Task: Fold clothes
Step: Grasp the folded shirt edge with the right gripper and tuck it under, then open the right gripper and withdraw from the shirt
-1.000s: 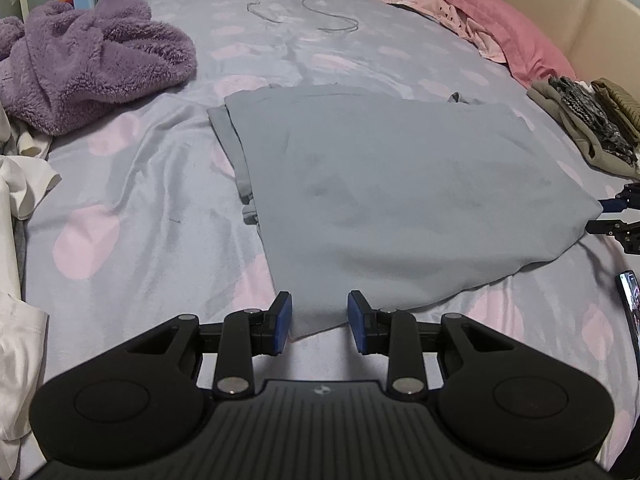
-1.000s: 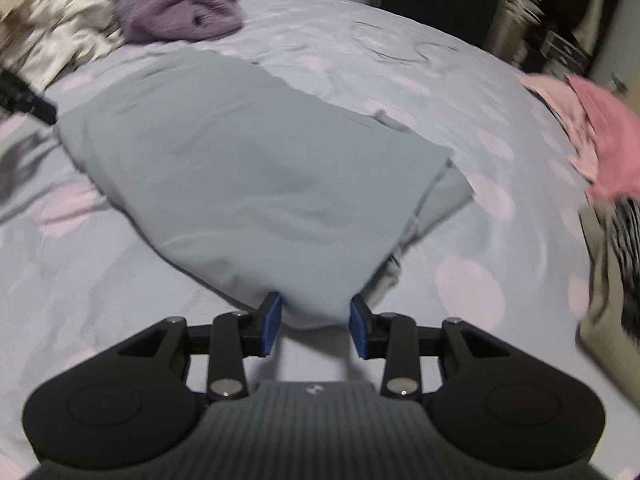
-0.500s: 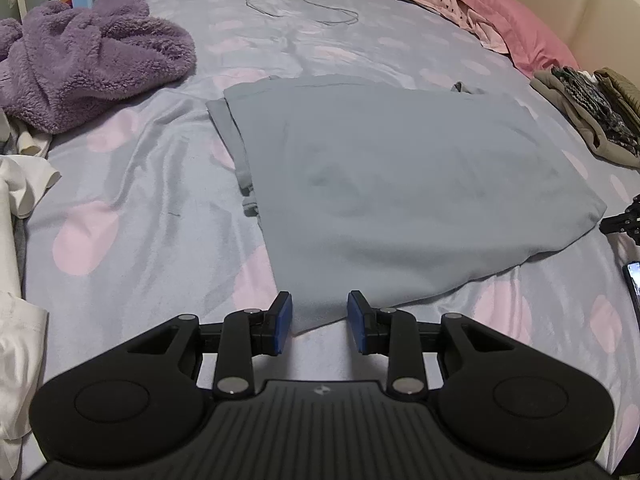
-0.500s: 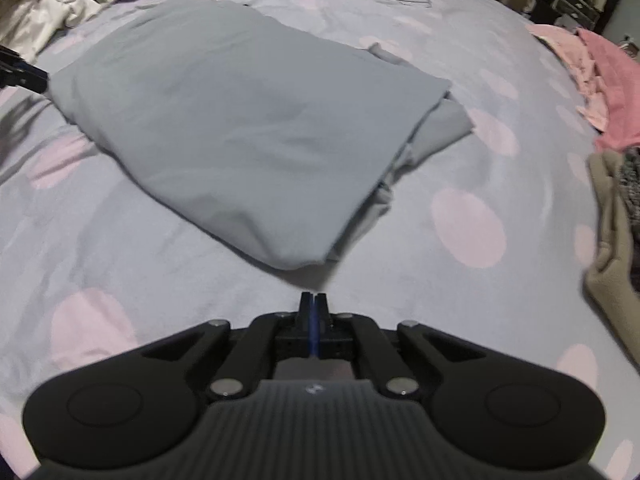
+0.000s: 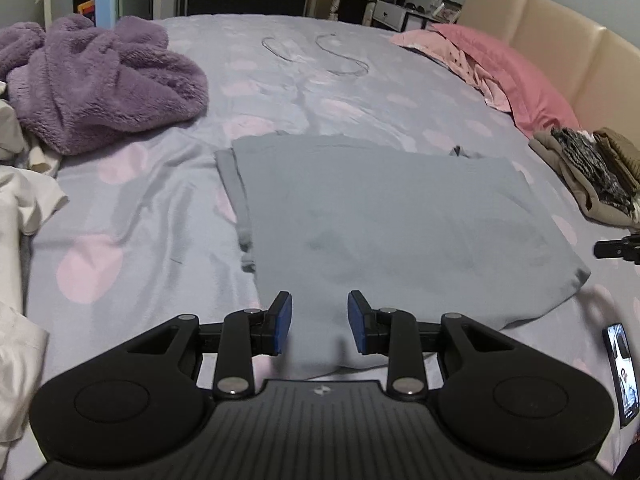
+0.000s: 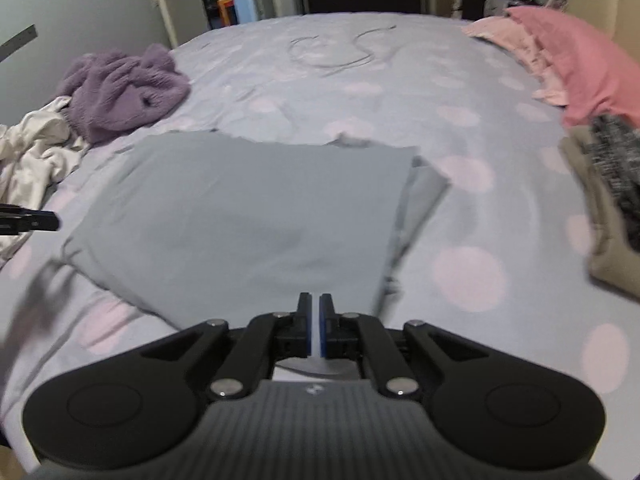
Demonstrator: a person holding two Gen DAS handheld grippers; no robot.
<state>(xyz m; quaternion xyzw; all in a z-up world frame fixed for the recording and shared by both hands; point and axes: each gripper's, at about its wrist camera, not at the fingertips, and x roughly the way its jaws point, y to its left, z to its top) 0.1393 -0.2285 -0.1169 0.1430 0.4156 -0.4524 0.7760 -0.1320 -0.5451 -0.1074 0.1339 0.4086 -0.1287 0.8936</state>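
Note:
A grey garment (image 5: 392,224) lies flat and folded on the dotted lilac bed sheet (image 5: 132,216). My left gripper (image 5: 319,326) is open, and the garment's near corner lies between its blue pads. In the right wrist view the same grey garment (image 6: 240,216) spreads out ahead. My right gripper (image 6: 316,326) is shut on its near edge, with a thin strip of cloth showing between the pads. Each gripper's tip shows at the edge of the other view: the right one (image 5: 618,248), the left one (image 6: 28,222).
A purple fleece heap (image 5: 92,80) and white clothes (image 5: 20,208) lie at the left. Pink pillows (image 5: 512,76) rest against a beige headboard (image 5: 560,60), with a folded clothes pile (image 5: 588,176) at the right. A lit phone (image 5: 622,368) lies near right, a thin cord (image 5: 320,48) far back.
The right gripper was open around the garment's edge, shut half a second ago just short of it, and is now shut on that edge. The left gripper stays open, slightly further over the corner.

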